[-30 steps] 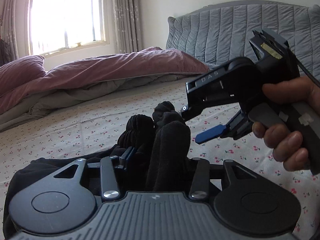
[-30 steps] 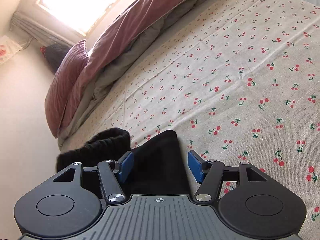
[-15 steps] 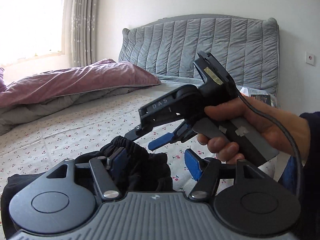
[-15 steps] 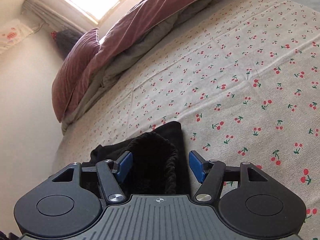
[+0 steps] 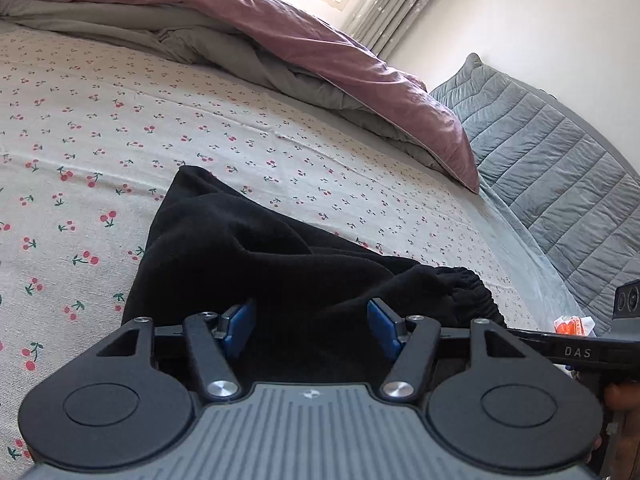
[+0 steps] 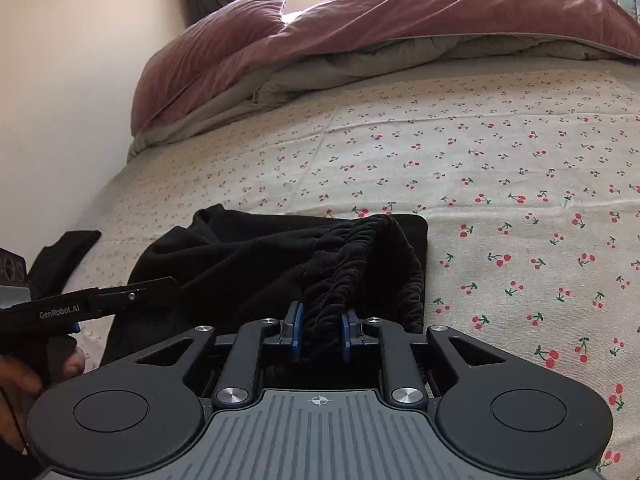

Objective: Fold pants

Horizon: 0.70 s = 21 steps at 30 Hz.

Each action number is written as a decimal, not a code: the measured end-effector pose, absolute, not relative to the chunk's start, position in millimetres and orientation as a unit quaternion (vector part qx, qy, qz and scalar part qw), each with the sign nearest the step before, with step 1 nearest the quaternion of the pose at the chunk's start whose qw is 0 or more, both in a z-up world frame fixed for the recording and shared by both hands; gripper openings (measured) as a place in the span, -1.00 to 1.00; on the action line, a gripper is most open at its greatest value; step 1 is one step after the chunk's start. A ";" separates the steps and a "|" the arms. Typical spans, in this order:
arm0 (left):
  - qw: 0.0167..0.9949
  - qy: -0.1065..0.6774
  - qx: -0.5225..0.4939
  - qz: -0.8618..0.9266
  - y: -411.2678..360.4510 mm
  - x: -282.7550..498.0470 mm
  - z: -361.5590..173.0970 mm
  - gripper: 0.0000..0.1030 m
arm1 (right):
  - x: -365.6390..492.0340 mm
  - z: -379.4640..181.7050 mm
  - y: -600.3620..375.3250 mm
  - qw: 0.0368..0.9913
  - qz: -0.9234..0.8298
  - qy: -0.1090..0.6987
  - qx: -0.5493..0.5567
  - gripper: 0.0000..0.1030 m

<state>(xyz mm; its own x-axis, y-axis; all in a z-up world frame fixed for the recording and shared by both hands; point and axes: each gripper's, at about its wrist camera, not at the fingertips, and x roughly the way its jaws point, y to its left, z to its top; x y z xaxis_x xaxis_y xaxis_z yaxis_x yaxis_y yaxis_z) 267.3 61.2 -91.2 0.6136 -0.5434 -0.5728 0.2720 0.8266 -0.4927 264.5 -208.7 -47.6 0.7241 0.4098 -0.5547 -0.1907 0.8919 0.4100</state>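
Right wrist view: right claw [image 6: 319, 334] closing, pads already pinching the gathered elastic waistband [image 6: 352, 256] of the black pants [image 6: 248, 260], bunched on the cherry-print bed [image 6: 500, 168]. Left claw [image 5: 311, 326] closing too, pads apart, fabric between them, probably not gripped yet. Step looks like: securing the waist end. Next: left needs a firm pinch, then both lift and spread the pants flat.
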 end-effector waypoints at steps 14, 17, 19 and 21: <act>0.884 0.387 -0.098 -0.244 49.6 244.4 -90.1 0.23 | 251.9 -43.4 -229.4 0.902 0.208 0.353 0.134 -0.52; 0.879 0.391 -0.091 -0.256 47.9 239.6 -91.4 0.23 | 250.2 -27.4 -234.9 0.922 0.184 0.315 0.131 -0.48; 0.879 0.390 -0.086 -0.262 47.1 237.5 -91.6 0.23 | 251.4 -14.0 -237.3 0.936 0.165 0.283 0.127 -0.44; 0.878 0.390 -0.078 -0.267 45.5 236.6 -91.4 0.23 | 258.9 -5.2 -232.0 0.940 0.173 0.265 0.124 -0.44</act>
<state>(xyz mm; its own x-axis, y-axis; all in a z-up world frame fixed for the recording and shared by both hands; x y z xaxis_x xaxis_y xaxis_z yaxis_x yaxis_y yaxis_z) 236.6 45.5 -91.4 0.5532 -0.5300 -0.6427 0.4084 0.8450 -0.3453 258.9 -232.0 -5.2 0.7997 0.3906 -0.4560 -0.2589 0.9096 0.3251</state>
